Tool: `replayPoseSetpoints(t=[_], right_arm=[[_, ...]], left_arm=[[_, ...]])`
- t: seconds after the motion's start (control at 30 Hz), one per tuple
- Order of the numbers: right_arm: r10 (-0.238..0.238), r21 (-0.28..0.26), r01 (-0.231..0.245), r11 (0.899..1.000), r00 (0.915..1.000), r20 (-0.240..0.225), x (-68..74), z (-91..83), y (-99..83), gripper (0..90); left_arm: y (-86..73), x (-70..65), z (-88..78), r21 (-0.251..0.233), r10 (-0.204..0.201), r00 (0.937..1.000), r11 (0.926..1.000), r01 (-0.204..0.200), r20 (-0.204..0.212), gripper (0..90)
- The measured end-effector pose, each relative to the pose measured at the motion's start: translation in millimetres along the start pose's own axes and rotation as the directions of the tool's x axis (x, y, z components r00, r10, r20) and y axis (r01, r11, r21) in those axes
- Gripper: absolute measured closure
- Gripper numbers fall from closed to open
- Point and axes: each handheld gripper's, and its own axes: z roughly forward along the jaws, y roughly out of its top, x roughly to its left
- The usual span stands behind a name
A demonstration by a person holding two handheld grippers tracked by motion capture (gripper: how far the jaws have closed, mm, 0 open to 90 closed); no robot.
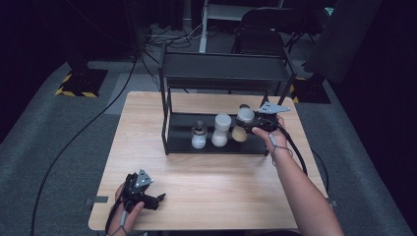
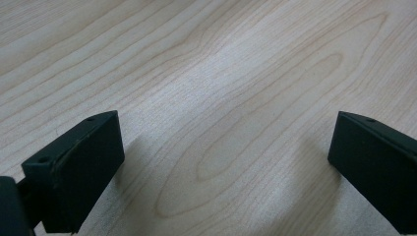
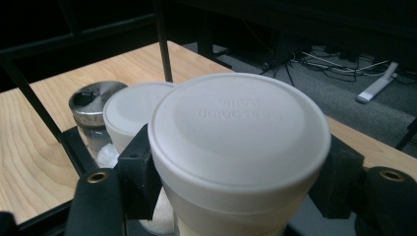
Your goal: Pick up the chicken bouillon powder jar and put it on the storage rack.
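A black two-tier rack (image 1: 169, 125) stands on the wooden table (image 1: 206, 177). On its lower shelf stand a glass shaker with a metal top (image 1: 198, 135) (image 3: 93, 105), a white-capped bottle (image 1: 221, 129) (image 3: 132, 110) and, at the right, a white-capped bottle with tan contents (image 1: 242, 124) (image 3: 241, 142). My right gripper (image 1: 253, 129) (image 3: 236, 189) is shut on this last bottle, its black pads pressing both sides just under the cap. My left gripper (image 1: 156, 199) (image 2: 221, 162) rests near the table's front left, jaws wide open over bare wood.
The rack's upper shelf (image 1: 223, 69) hangs over the bottles, and its thin black posts (image 3: 164, 42) stand beside them. A folding chair (image 1: 268, 29) and cables lie beyond the table on grey carpet.
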Motion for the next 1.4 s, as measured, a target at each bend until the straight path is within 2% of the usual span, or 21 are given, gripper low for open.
replayPoseSetpoints(t=[0.53, 1.13, 1.4], right_arm=[[0.012, 0.029, -0.013, 0.999, 0.9999, 0.010, 5.4, 12.9, -7.0, 33.9], [0.021, 0.059, -0.022, 0.998, 0.9996, 0.018, 7.3, 17.2, -15.5, 33.8], [0.023, 0.055, -0.023, 0.998, 0.9997, 0.012, 5.8, 16.2, -17.5, 33.7]], left_arm=[[-0.1, 0.0, 0.0, 0.000, 0.000, 1.0000, 1.0000, 0.000, 0.000, 0.4], [-0.1, 0.0, 0.0, 0.000, 0.000, 1.0000, 1.0000, 0.000, 0.000, 0.4], [0.0, 0.0, 0.0, 0.000, 0.000, 1.0000, 1.0000, 0.000, 0.000, 0.4]])
